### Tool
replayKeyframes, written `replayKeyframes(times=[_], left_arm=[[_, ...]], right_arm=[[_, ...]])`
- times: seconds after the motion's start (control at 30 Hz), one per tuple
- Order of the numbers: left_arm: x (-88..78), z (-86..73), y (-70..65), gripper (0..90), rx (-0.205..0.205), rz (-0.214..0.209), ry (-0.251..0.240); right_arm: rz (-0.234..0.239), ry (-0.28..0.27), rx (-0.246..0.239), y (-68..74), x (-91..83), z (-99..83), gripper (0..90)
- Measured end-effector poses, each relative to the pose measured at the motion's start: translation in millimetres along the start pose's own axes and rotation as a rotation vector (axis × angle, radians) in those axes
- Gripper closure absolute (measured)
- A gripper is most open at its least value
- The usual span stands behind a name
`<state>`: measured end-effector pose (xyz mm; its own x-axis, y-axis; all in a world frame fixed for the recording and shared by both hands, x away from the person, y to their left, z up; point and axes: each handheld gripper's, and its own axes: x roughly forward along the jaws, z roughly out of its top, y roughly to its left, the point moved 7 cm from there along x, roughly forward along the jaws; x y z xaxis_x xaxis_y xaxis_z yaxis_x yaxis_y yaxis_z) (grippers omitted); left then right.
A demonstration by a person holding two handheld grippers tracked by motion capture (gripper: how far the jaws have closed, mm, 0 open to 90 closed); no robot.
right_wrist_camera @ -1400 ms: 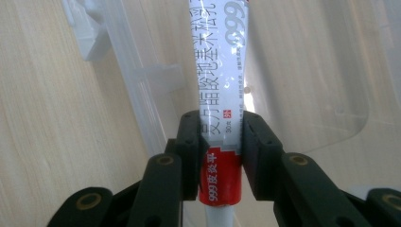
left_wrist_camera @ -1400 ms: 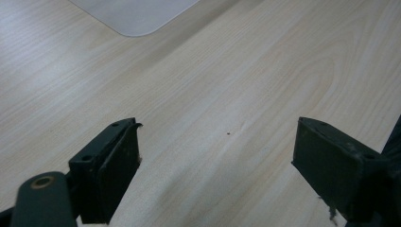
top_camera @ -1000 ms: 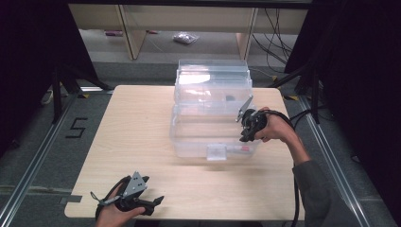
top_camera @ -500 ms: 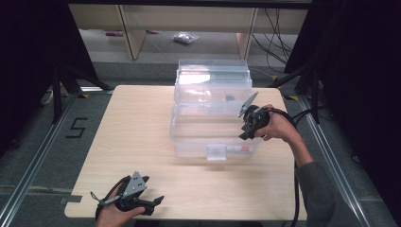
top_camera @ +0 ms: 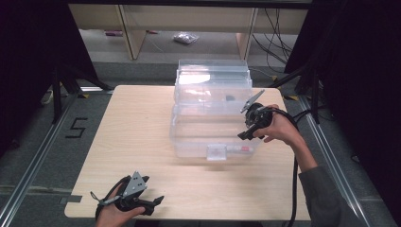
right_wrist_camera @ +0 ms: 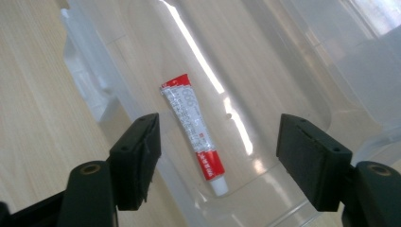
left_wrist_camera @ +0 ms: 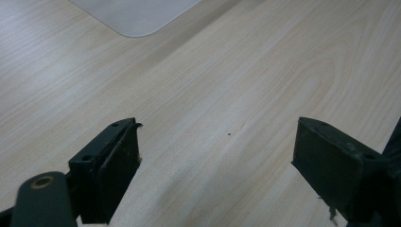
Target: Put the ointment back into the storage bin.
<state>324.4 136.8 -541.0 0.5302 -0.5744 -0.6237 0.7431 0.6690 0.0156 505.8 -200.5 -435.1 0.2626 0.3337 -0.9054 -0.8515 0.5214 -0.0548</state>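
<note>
A red-and-white tube (right_wrist_camera: 195, 133) lies flat on the floor of a clear plastic bin (top_camera: 189, 137) that stands on the pale wooden bench (top_camera: 127, 142). In the right gripper view the tube's long axis runs on a diagonal, with its white cap toward the lower right, close to the bin's rounded corner, and its flat crimped red end toward the upper left. In the high view the tube (top_camera: 239, 148) shows through the bin's front wall, near the front right corner and just right of the bin's front latch (top_camera: 216, 152). The bin's clear lid (top_camera: 213, 78) stands raised at the far side.

The person's right hand (top_camera: 279, 128) reaches in from the right, the forearm slanting up from the lower right edge of the high view, and holds the right gripper (top_camera: 247, 128) over the bin's right rim, aimed down and leftward into the bin. Its jaws stand wide apart around nothing, and the tube lies between them in the gripper's own view, below and untouched.

The left hand (top_camera: 116, 215) rests at the bench's near left edge with the left gripper (top_camera: 158, 203) pointing right, low over bare wood. Its jaws are likewise spread wide and grasp nothing.
</note>
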Motion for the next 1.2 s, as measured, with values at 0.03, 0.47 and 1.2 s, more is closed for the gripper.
replayKeyframes(times=[0.03, 0.47, 1.2], left_arm=[[0.2, 0.1, 0.0, 15.1, 0.001, -0.001, 0.0], [0.4, -0.3, 0.8, 15.1, 0.002, 0.006, 0.003], [1.4, -0.7, 0.3, 15.1, -0.002, 0.006, 0.002]], right_arm=[[-0.005, 0.002, 0.002, 1.6, -1.1, -0.1, 31.0], [-0.011, -0.054, 0.027, 19.0, -10.2, -1.5, 27.7], [-0.014, -0.216, 0.066, 53.6, -15.9, -22.1, 22.6]])
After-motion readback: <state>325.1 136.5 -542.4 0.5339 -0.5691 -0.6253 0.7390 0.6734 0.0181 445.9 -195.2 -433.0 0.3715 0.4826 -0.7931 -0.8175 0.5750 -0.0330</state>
